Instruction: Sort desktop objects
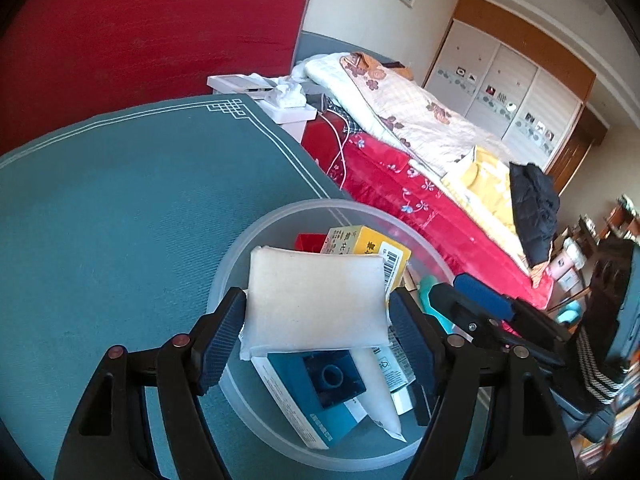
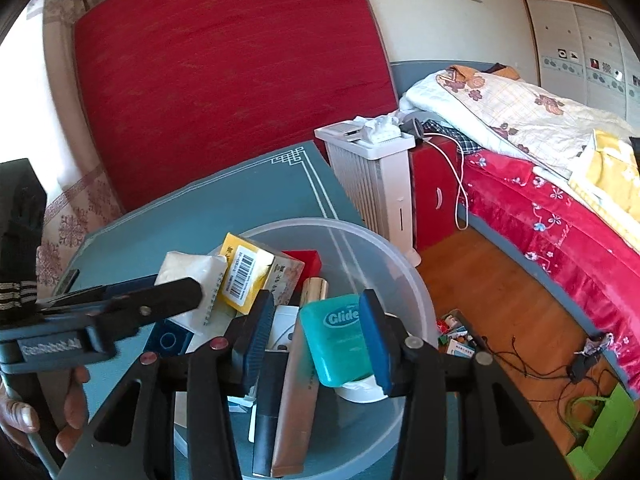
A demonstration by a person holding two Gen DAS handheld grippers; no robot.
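My left gripper (image 1: 318,300) is shut on a white soft pack (image 1: 316,304), held over a translucent round tub (image 1: 240,248). In the tub lie a yellow box (image 1: 376,246), a red block (image 1: 310,242), a teal box (image 1: 304,404) with a dark blue block on it, and a white tube (image 1: 380,392). In the right wrist view my right gripper (image 2: 316,320) stands open over the same tub (image 2: 400,264). A teal floss box (image 2: 340,340) is between its fingers, leaning on the right pad, with a gap at the left pad. A tan tube (image 2: 300,392) lies beneath it.
The tub sits at the right edge of a teal table mat (image 1: 120,220). A white heater (image 2: 376,184) and a bed (image 2: 560,200) stand beyond. Small items (image 2: 456,336), cables and a green bag (image 2: 600,432) litter the wooden floor. A person's hand (image 2: 24,420) grips the left tool.
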